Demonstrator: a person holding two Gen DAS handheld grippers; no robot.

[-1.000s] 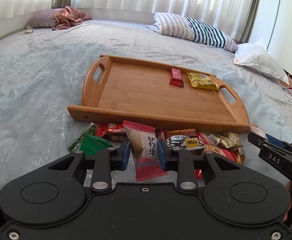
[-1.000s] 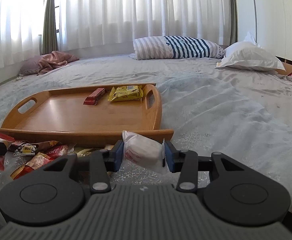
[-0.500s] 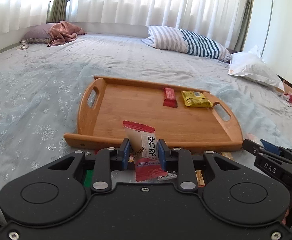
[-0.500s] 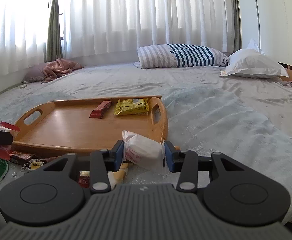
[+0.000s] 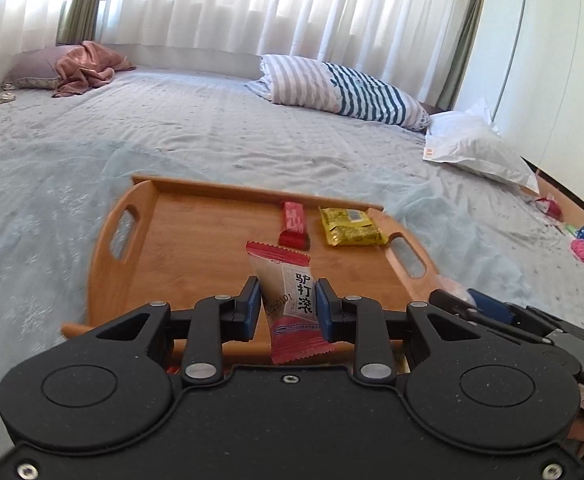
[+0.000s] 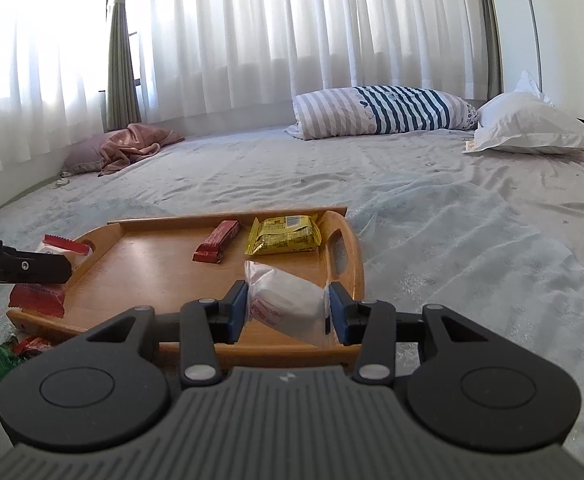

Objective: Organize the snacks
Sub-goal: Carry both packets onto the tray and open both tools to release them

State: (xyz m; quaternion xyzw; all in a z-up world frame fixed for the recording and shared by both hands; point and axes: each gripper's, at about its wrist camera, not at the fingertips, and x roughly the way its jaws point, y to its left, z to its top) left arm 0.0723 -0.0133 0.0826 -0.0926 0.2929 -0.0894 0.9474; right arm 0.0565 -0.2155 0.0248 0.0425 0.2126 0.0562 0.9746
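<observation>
My left gripper (image 5: 288,304) is shut on a pink-and-white snack packet (image 5: 290,300) with red ends, held upright above the near rim of the wooden tray (image 5: 196,248). My right gripper (image 6: 288,308) is shut on a white packet (image 6: 288,300) with red print, hanging over the tray's (image 6: 152,264) near right corner. A red bar (image 5: 294,224) and a yellow packet (image 5: 348,226) lie at the tray's far right. In the right wrist view the left gripper's finger (image 6: 24,268) and its packet (image 6: 40,300) show at the left edge.
The tray sits on a pale blue bedspread (image 5: 52,168). A striped pillow (image 5: 340,92) and a white pillow (image 5: 476,148) lie at the back right, a pink cloth (image 5: 84,68) at the back left. Loose snacks (image 6: 16,352) peek out beside the tray's near left corner.
Both grippers have risen and moved forward over the tray's near rim, each keeping its packet. The snack pile in front of the tray has dropped almost out of sight.
</observation>
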